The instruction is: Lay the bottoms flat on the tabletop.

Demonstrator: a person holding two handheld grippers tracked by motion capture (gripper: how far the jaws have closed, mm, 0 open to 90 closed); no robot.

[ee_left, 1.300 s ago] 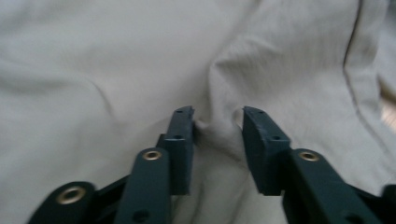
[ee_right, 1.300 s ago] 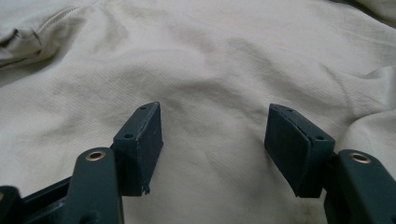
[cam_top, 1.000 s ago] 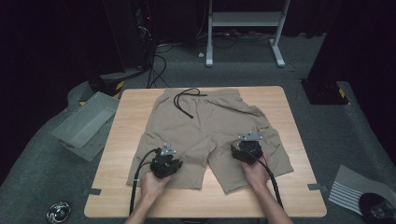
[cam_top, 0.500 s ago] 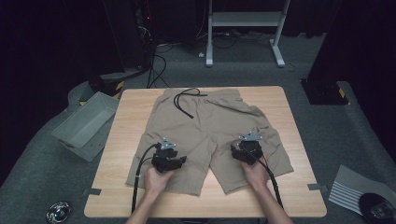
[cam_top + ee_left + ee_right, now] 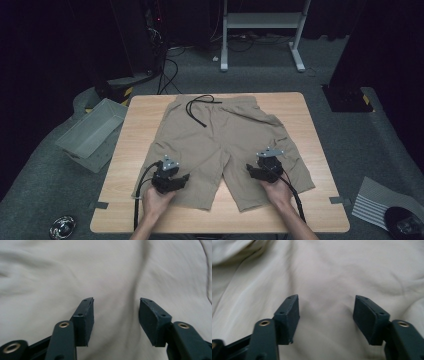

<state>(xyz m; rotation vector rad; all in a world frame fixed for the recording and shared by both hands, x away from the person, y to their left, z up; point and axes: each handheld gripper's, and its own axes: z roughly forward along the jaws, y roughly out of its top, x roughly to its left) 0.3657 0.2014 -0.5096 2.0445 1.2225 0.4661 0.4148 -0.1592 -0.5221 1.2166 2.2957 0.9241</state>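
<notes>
Left claw (image 5: 116, 311) just opened, shifted on shorts (image 5: 220, 140); right claw (image 5: 327, 312) agape

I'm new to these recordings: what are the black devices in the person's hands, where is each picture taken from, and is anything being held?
A person holds a hand-operated gripper in each hand: the left gripper and the right gripper. The high view looks down on a wooden table with khaki shorts spread flat, black drawstring at the waistband. The other two pictures come from cameras riding on each gripper, looking along its jaws at the fabric. Both jaws stand open over a leg of the shorts; the left have just been opening. Nothing is held.
</notes>
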